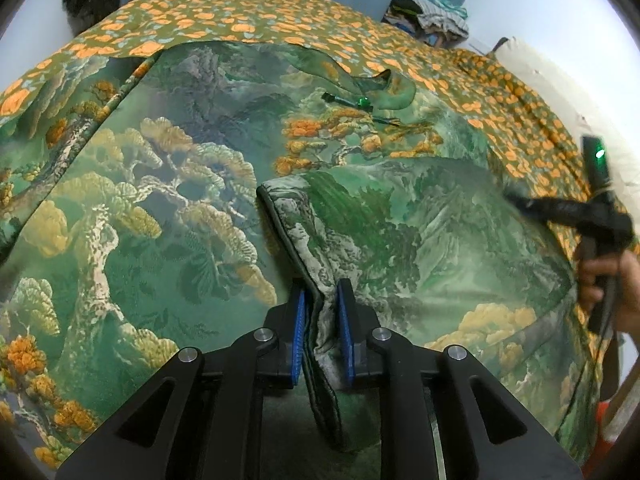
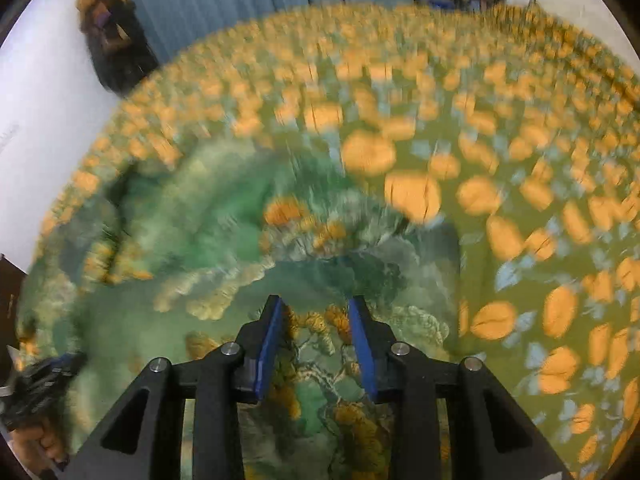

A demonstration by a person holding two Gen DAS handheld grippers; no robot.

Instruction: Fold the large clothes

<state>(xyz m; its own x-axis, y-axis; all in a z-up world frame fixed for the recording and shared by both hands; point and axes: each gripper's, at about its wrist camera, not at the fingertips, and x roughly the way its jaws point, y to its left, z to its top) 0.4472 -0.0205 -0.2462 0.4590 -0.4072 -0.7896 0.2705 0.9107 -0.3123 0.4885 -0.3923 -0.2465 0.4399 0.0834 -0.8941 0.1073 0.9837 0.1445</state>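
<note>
A large green garment (image 1: 180,208) printed with trees, rocks and orange foliage lies spread across most of the left wrist view, over a bedspread (image 1: 248,20) of olive cloth with orange blossoms that fills the upper part of the frame. At the bottom centre, the left gripper (image 1: 322,312) has its 2 blue pads (image 1: 298,340) set narrow, with a dark-edged fold of the garment running up between them; the pads look pressed on that fold. The fold rises from the bottom of the frame and ends in a rounded corner near the centre.

At the right edge of that view a hand (image 1: 612,280) grips the handle of the right gripper (image 1: 520,202), which shows only as a dark blur over the garment.

In the right wrist view the right gripper (image 2: 316,312) sits at the bottom centre with its blue pads part way apart. The garment (image 2: 224,224) lies below and between them, but the frame is badly smeared, so whether the pads touch the cloth cannot be told; nothing appears pinched. The bedspread (image 2: 500,140) covers the upper and right parts. A blue curtain (image 2: 240,4) hangs across the top, and a dark hanging item (image 2: 112,40) is in the upper left.
</note>
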